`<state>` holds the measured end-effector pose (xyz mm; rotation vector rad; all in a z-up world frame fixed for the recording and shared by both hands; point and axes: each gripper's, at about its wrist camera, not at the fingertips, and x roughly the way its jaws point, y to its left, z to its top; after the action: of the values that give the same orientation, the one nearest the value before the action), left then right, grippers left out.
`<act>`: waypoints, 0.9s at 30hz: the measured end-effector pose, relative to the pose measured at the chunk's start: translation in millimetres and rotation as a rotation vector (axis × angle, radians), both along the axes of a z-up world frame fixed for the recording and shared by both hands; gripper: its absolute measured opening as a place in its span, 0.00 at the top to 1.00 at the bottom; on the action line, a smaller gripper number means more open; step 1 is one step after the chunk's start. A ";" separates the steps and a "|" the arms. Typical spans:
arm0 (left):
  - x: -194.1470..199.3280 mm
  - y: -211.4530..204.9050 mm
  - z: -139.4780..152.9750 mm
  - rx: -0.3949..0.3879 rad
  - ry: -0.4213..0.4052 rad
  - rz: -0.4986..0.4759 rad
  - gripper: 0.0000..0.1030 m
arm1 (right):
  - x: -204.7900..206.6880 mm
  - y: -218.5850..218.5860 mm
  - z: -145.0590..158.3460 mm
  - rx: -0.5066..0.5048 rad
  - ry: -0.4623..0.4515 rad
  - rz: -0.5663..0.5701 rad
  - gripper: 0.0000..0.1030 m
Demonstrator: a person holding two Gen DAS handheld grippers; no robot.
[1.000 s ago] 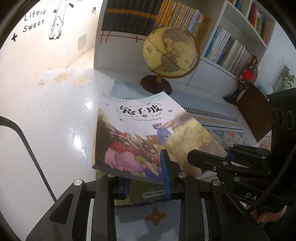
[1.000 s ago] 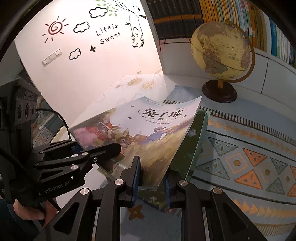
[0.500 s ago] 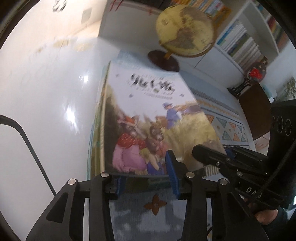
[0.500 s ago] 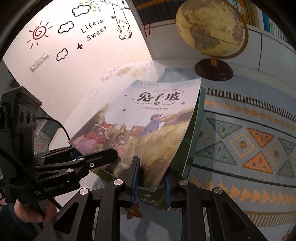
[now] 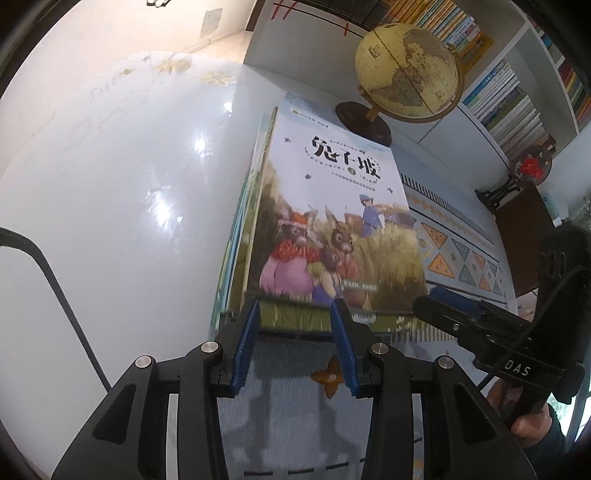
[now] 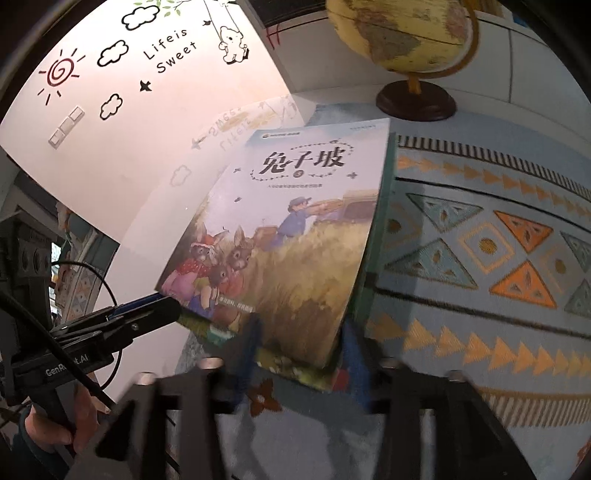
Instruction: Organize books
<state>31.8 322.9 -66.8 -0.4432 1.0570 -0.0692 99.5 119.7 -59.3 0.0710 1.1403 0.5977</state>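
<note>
A picture book with rabbits on its cover [image 5: 332,206] [image 6: 295,229] lies flat on top of a small stack of books [image 5: 236,258] on the table. A green cover [image 6: 373,258] sticks out beneath it. My left gripper [image 5: 295,332] is at the stack's near edge. Its blue pads [image 5: 245,332] stand apart with the edge of the books between them and do not press on it. My right gripper [image 6: 301,343] is blurred, its jaws are opening, and the book's near corner lies loose between them. Each gripper also shows in the other's view, the right gripper [image 5: 432,301] and the left gripper [image 6: 166,304].
A globe [image 5: 406,70] [image 6: 402,33] on a dark base stands just behind the stack. A patterned runner [image 5: 458,254] [image 6: 480,258] covers the glossy white table [image 5: 129,184]. Behind are bookshelves [image 5: 509,107] and a red ornament [image 5: 532,166]. A hand [image 6: 85,413] holds the left gripper.
The rabbit book, held lifted and bent between both grippers, has come down flat onto the stack. The left jaws spread first, then the right jaws let go and widened.
</note>
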 end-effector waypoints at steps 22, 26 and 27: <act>-25.7 -198.7 72.4 0.040 -0.122 -0.100 0.64 | -55.8 -214.8 56.7 0.001 -0.093 -0.223 0.45; -23.7 -255.0 101.1 0.041 -0.195 -0.141 0.64 | -64.3 -251.1 87.5 -0.098 -0.211 -0.274 0.45; -24.0 -263.9 105.7 0.046 -0.207 -0.145 0.64 | -66.2 -256.8 93.3 -0.111 -0.230 -0.281 0.45</act>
<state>7.8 59.0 38.9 -0.3096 0.8833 -0.2153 33.2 -137.1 34.0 0.0634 0.9175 0.2836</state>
